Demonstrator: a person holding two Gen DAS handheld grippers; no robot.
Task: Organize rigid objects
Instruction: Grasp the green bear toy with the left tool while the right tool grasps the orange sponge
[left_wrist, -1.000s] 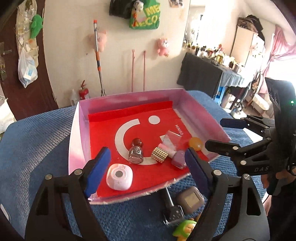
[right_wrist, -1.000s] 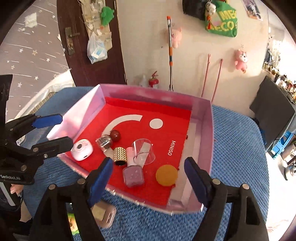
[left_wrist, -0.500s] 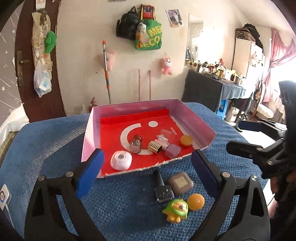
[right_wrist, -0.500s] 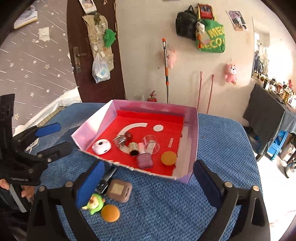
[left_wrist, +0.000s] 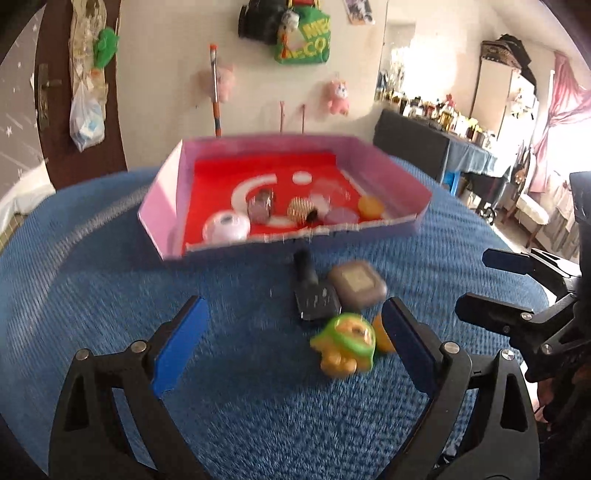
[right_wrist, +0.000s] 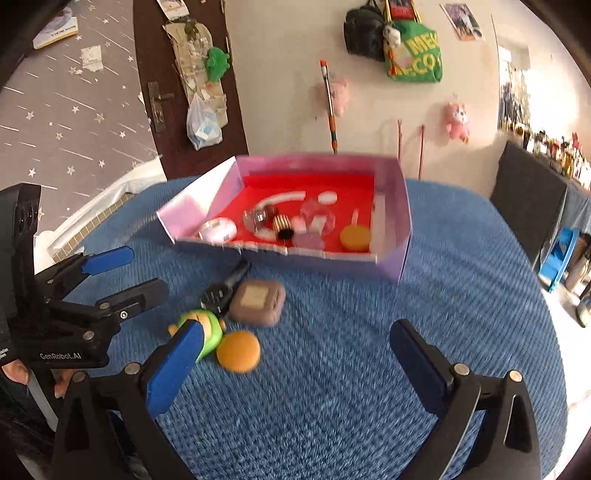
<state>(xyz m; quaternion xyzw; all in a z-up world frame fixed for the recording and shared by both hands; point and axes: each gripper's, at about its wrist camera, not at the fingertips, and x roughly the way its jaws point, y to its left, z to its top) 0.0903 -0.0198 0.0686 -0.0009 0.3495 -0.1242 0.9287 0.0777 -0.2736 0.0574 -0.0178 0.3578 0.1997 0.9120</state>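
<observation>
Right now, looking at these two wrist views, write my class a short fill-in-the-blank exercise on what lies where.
1. The tray has a ____ floor.
2. The green toy lies on the ____ cloth.
3. The number of loose things outside the tray is ____.
4. The brown case lies ____ the tray.

Missing words: red; blue; four; outside

Light: daylight pouring from the pink-curtained window (left_wrist: 565, 122), glaring white.
Shadow: the pink-walled red-floored cardboard tray (left_wrist: 162, 206) is shading the blue woven cloth (left_wrist: 92, 280).
Blur: motion smearing everything.
Edges: fisheye bending, corners vignetting black.
</observation>
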